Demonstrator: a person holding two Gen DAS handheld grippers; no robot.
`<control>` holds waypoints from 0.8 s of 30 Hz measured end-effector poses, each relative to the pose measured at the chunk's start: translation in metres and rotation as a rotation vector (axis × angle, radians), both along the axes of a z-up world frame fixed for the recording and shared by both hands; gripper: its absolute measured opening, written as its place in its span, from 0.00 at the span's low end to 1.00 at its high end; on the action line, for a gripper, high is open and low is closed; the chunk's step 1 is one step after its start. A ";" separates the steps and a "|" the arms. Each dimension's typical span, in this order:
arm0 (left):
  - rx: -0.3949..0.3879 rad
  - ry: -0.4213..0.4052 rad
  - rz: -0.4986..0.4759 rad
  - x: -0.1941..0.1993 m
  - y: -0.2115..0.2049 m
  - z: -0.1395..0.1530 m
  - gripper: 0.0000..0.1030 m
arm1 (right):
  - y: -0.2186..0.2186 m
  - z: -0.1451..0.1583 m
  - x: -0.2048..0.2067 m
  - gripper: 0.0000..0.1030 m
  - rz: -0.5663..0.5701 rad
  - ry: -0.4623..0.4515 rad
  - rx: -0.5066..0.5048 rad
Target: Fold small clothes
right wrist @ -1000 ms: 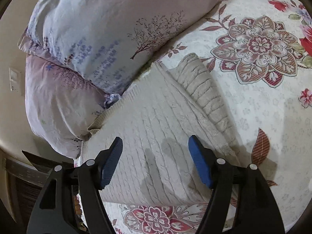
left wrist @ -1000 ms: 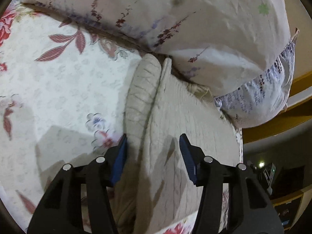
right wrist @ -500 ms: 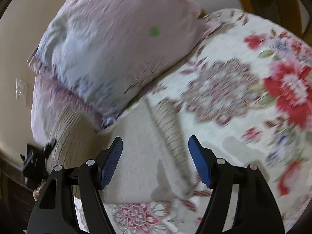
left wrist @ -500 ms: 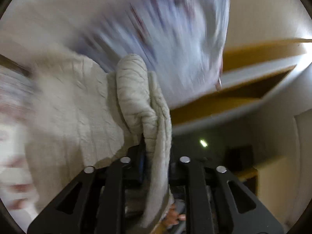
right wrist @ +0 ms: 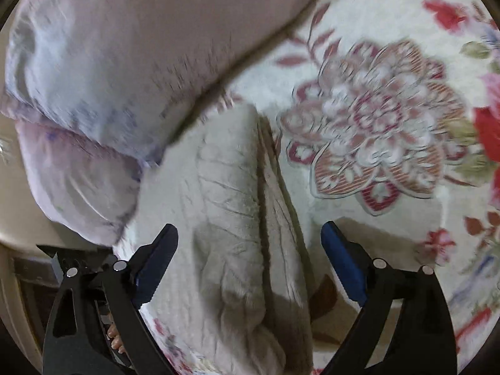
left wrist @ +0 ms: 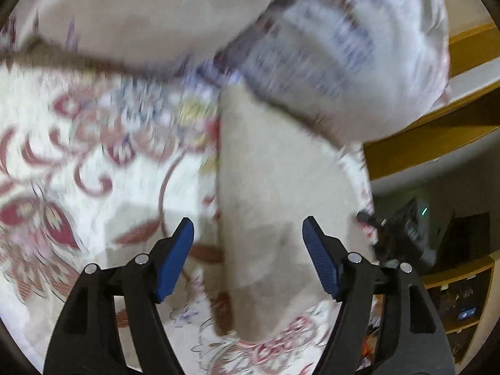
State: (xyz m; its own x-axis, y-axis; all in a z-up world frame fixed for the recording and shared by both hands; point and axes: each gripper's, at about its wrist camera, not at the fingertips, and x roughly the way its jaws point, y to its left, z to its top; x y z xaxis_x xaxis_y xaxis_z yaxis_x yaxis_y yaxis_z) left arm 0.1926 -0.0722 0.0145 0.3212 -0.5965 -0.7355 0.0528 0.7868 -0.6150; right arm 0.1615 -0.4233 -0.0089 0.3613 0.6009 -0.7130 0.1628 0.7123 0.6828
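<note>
**Knit garment folded on the bed, both grippers released**

- Cream knit sweater [right wrist: 231,250] lies on the floral bedspread [right wrist: 375,118], tucked against the stacked pillows [right wrist: 118,62] near the bed's edge. One side looks already laid over the body; a ribbed sleeve or edge [right wrist: 281,206] runs along its right flank.
- In the left wrist view the sweater [left wrist: 281,203] is a pale blurred slab; weave not readable there.
- Handling, as a judgement: soft, thick, light, limp. It will drape and sag when lifted, not slip. Ribbed edges and doubled folds give the firmest bite; a pinch through a single layer may stretch it.
- Left gripper [left wrist: 248,257]: fingers spread, nothing between them, above the sweater's left edge.
- Right gripper [right wrist: 250,265]: fingers spread wide, empty, straddling the folded ridge.
- Wooden bed frame [left wrist: 437,131] beyond the pillows [left wrist: 343,47]; dark room clutter to the right, too dim to name.
</note>
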 end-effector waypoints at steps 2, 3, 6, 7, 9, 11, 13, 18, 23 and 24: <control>0.016 0.017 -0.017 -0.001 -0.017 -0.012 0.78 | 0.008 0.000 0.001 0.74 0.029 -0.026 -0.007; 0.006 0.006 -0.016 -0.003 -0.024 -0.015 0.80 | 0.011 -0.004 0.002 0.56 0.040 -0.010 -0.003; -0.029 -0.035 -0.038 0.006 -0.054 -0.019 0.72 | 0.019 0.000 -0.005 0.36 0.043 -0.058 0.003; -0.019 -0.034 -0.029 0.008 -0.059 -0.022 0.62 | 0.022 0.005 -0.008 0.31 0.043 -0.079 -0.005; -0.055 -0.046 -0.023 0.009 -0.052 -0.019 0.42 | 0.032 0.017 -0.014 0.30 0.057 -0.124 -0.017; -0.133 -0.066 -0.045 0.004 -0.035 -0.009 0.36 | 0.044 0.033 -0.019 0.28 0.085 -0.171 0.002; -0.122 -0.154 -0.062 -0.013 -0.013 0.014 0.36 | 0.059 0.041 -0.023 0.27 0.135 -0.195 0.017; 0.130 -0.218 0.005 -0.044 0.026 0.029 0.44 | 0.107 0.047 -0.028 0.42 0.207 -0.231 -0.131; 0.278 -0.311 0.100 -0.085 0.058 0.051 0.69 | 0.115 0.033 -0.001 0.54 0.135 -0.161 -0.071; 0.302 -0.326 0.103 -0.092 0.065 0.054 0.71 | 0.131 0.027 0.008 0.30 0.159 -0.124 -0.118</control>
State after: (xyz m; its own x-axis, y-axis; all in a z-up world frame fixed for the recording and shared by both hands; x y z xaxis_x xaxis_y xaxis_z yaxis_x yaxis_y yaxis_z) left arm 0.1011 -0.0075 0.0680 0.6109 -0.3235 -0.7226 0.1175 0.9396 -0.3214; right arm 0.1696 -0.2928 0.0181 0.3583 0.5721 -0.7378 -0.0381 0.7986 0.6006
